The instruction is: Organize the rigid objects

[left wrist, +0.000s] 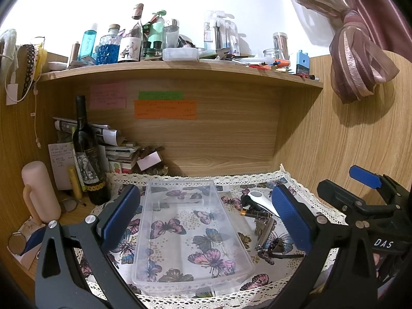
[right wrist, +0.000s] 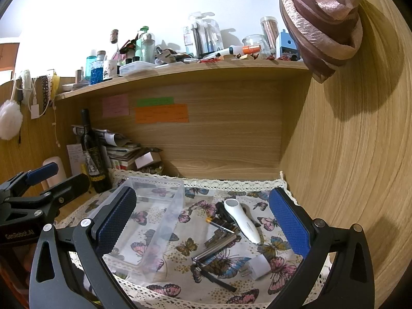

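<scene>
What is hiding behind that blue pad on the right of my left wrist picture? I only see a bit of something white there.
Observer: A white handheld device, lying whole on the butterfly cloth, with its grey round end farthest away.
Operator: Anything else back there?
Observer: Yes, a small white plug with metal prongs lies nearer the front edge, apart from the device.
Operator: Is the other tool holding anything?
Observer: No. The right gripper has its jaws wide open with nothing clamped between them.
</scene>
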